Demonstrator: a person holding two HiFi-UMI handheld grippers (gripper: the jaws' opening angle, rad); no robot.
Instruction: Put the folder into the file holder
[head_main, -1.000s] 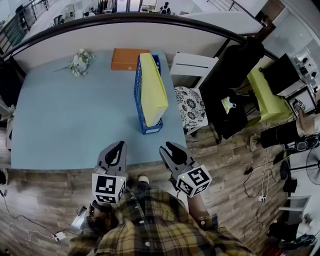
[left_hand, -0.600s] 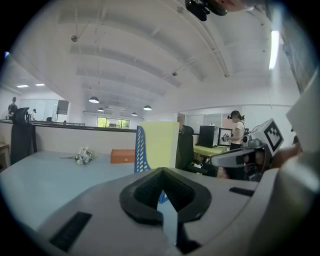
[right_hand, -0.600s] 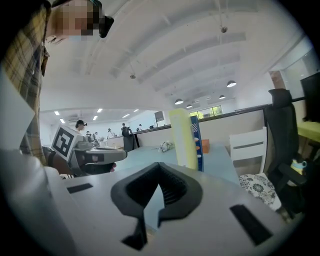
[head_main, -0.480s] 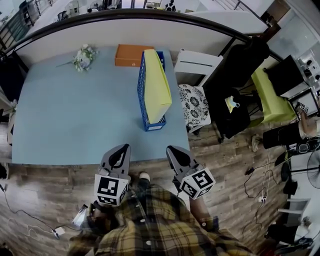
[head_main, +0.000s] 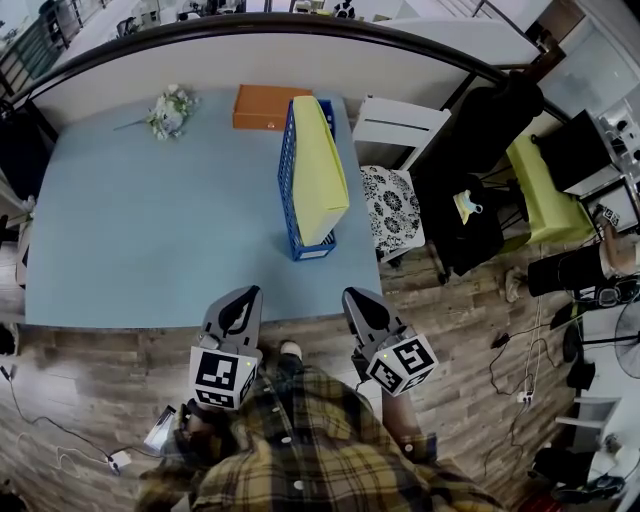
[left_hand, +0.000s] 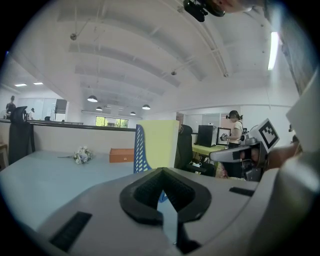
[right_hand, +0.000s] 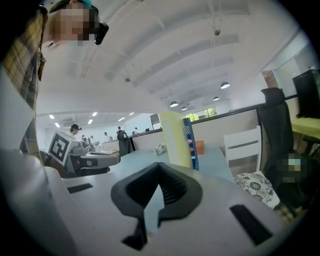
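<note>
Yellow folder standing on edge inside the blue, lattice-walled file holder and rising above its rim. The holder stands lengthwise near the right edge of the pale blue table.

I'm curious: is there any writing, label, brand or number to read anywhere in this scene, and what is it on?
No readable words or numbers anywhere.
Cube on the left gripper: a black-and-white square pattern, no letters.
Cube on the right gripper: the same kind of pattern, no letters.
Yellow folder, blue file holder, orange box: no print visible.
</note>
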